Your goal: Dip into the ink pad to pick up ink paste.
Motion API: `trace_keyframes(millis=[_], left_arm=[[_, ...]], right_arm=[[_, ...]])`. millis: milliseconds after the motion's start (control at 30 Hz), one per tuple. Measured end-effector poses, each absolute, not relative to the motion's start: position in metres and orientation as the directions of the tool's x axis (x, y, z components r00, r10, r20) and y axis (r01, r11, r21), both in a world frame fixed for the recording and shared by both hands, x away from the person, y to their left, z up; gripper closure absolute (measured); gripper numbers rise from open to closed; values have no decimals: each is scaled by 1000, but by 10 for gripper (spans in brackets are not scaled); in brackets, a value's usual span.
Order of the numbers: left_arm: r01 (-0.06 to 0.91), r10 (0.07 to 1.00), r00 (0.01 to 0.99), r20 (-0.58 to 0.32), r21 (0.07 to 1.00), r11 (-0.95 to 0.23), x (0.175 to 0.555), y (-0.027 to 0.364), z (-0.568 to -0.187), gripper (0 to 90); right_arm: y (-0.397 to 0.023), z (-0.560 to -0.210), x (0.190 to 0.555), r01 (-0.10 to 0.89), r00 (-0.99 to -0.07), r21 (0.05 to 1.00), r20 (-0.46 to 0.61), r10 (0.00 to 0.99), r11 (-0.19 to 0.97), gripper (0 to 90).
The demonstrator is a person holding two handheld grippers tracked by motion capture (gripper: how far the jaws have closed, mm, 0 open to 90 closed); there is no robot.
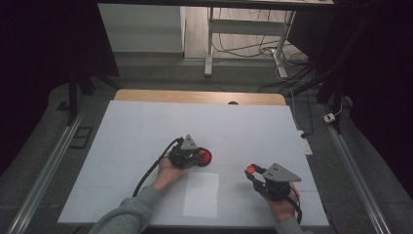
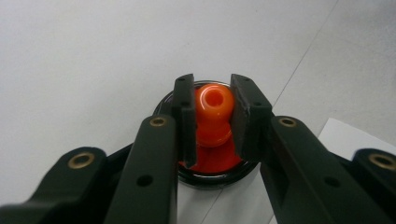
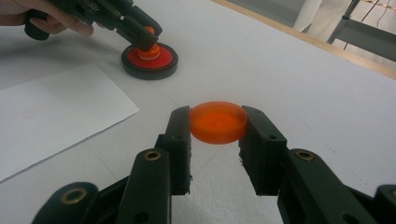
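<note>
A round black-rimmed base with a red top rests near the table's middle. An orange knob stands upright at its centre, and my left gripper is shut on that knob, one pad pressing each side. My right gripper, at the front right of the table, is shut on a flat orange disc, which it holds level just above the white surface.
A white paper sheet lies on the white table cover between the two hands. A wooden table edge runs along the back. Beyond it are a desk frame and cables on the floor.
</note>
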State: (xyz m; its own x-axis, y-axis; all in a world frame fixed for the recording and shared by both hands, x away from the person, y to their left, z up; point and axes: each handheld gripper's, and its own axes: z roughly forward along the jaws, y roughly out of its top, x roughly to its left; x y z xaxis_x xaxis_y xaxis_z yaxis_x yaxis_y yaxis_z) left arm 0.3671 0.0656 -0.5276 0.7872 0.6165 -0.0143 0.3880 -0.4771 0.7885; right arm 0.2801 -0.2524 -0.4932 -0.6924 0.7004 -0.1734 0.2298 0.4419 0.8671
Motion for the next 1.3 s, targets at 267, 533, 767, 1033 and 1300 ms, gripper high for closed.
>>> trace_keyframes(millis=[267,533,767,1033,1300], left_arm=[[394,607,794,-31,786,-476,370,67,-527,728],[371,609,790,-72,847,-381,365,77,-510,726],[364,607,792,-71,853,-374,361,77,-499,726],[395,613,786,-84,830,-393,366,76,-507,725],[403,610,789,-67,806,-433,369,71,-517,725]], right_arm=[[-251,-494,281,231,-698,867,-169,696,442,643],[-254,-494,282,229,-700,871,-164,695,436,643],[-253,-493,281,226,-699,872,-166,696,435,642],[-254,-493,282,230,-698,871,-163,698,434,642],[-255,-493,282,231,-697,871,-163,698,434,643]])
